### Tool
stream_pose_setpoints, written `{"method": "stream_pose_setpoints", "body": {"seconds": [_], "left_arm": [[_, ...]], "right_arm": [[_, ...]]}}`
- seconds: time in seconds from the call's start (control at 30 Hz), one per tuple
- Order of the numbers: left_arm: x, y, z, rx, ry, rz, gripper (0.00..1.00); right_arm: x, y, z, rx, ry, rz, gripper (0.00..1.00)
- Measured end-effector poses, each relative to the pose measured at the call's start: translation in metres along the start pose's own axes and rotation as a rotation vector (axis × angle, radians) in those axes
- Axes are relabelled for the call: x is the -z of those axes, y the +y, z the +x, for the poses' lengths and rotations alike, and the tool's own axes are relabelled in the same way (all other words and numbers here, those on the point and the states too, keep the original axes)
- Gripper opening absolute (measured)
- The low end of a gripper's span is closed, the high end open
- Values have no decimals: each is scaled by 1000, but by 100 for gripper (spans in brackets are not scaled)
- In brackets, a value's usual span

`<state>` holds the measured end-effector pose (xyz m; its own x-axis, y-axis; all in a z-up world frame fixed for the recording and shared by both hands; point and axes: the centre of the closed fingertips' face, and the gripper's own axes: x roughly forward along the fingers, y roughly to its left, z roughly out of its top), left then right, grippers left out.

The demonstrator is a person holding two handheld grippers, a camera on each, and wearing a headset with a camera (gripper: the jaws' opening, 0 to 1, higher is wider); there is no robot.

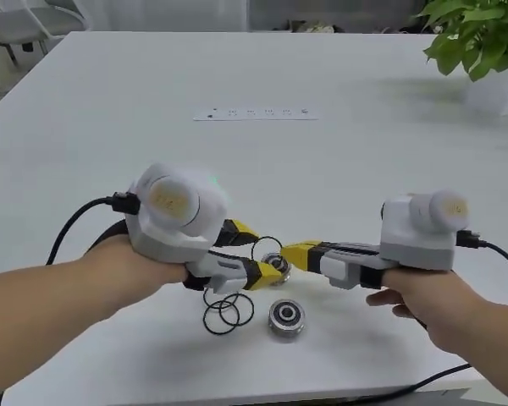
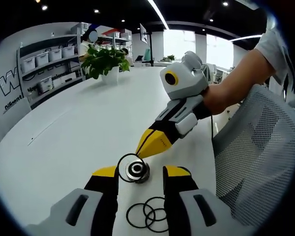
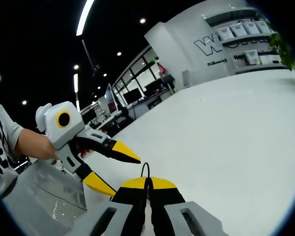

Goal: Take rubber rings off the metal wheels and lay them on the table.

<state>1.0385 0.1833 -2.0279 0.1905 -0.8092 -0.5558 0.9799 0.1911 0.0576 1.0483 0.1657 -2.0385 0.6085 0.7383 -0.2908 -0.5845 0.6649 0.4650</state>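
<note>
A small metal wheel (image 1: 273, 261) (image 2: 136, 170) sits between the spread jaws of my left gripper (image 1: 261, 252) (image 2: 140, 173), which is open and does not clamp it. A black rubber ring (image 1: 267, 242) (image 2: 121, 165) (image 3: 145, 170) stands partly off that wheel, and my right gripper (image 1: 289, 252) (image 3: 147, 181) is shut on its edge. In the left gripper view the right gripper (image 2: 140, 151) comes in from above with its tip at the ring. A second wheel (image 1: 285, 315) lies flat near the table's front edge. Several loose rings (image 1: 225, 311) (image 2: 148, 215) lie beside it.
The white table (image 1: 339, 169) stretches far ahead. A power strip (image 1: 256, 113) lies at its middle and a potted plant (image 1: 474, 34) (image 2: 104, 60) stands at the far right corner. Black cables (image 1: 72, 224) trail from both grippers. A mesh chair (image 2: 265, 147) stands by the table edge.
</note>
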Motion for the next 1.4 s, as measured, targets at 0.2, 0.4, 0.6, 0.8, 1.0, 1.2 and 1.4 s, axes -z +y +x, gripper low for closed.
{"method": "stream_pose_setpoints", "body": {"seconds": [0.2, 0.4, 0.6, 0.8, 1.0, 1.2, 1.4], "left_arm": [[-6, 2, -13, -14, -21, -3, 38], [-9, 2, -24, -13, -40, -9, 42], [-9, 4, -37, -16, -52, -17, 46], [-7, 7, -51, -28, -59, -17, 50], [-4, 7, -62, -40, -60, -17, 53], [2, 7, -70, -50, -57, -27, 56], [5, 7, -77, -61, -64, -44, 59]], "right_arm": [[-7, 4, 0, -9, -14, -2, 0], [-14, 11, 1, -21, -24, -6, 0], [-18, 18, 2, -37, -30, -7, 0], [-20, 22, 7, -56, -34, -5, 0], [-22, 28, 10, -79, -27, 0, 0], [-22, 32, 12, -99, -14, 9, 0], [-18, 37, 14, -115, 10, 22, 0]]}}
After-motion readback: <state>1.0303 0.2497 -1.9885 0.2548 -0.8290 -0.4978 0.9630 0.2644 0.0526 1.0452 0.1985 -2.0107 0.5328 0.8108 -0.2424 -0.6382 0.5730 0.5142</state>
